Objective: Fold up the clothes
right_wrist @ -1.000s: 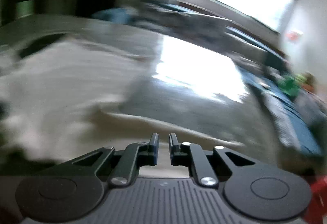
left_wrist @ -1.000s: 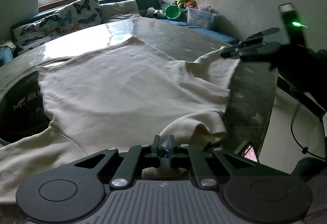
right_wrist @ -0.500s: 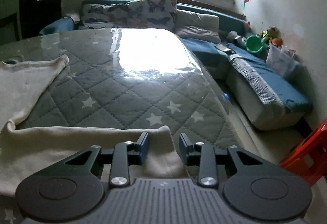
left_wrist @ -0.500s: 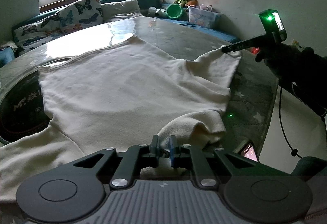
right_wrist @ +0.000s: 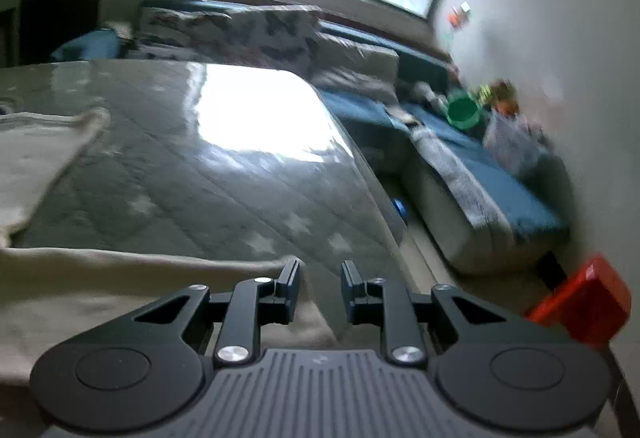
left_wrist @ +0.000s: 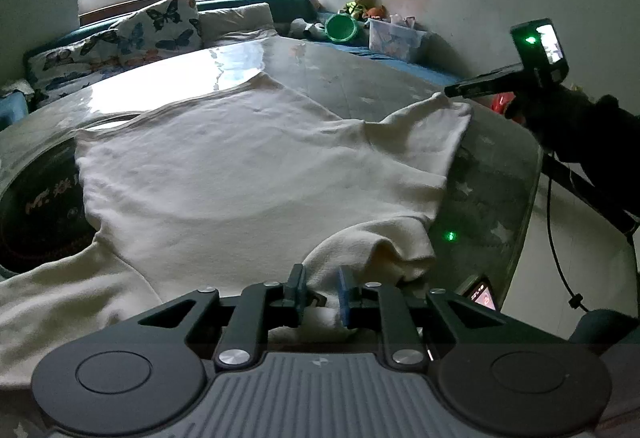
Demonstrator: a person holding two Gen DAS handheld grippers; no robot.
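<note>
While both tongs are letting go, the scene reads as follows.

Garment: a cream top [left_wrist: 256, 174] lies spread flat on the quilted table [left_wrist: 480, 190], stretching away ahead of the left gripper [left_wrist: 322, 288], its far corner reaching to the tips of the right gripper [left_wrist: 450, 91].

Left tongs: the jaws are opening; a bunched fold of the near hem sits between them, and the pads appear to stand just clear of the cloth instead of pinching it, so this reads as released.

Right tongs: in its own view the right gripper [right_wrist: 320, 278] is opening too; the gap between the jaws shows only bare table, and the garment's edge lies under and beside the left finger [right_wrist: 290, 276], not gripped.

Sleeve: one sleeve [left_wrist: 60, 302] trails off to the left of the left tongs, not yet turned in.

Step in hand: laying-out seems finished; the hem has just been set down and smoothed, and no fold is visible yet.

Next move: probably a fresh grasp, each tong taking an edge on the same side of the top, then carrying it across the body toward the middle. That calls for a clean pinch on a single layer, and for lifting both points together so the cloth does not drag or bunch.

Risk: the humped hem near the left tongs may carry a crease into the fold.
</note>
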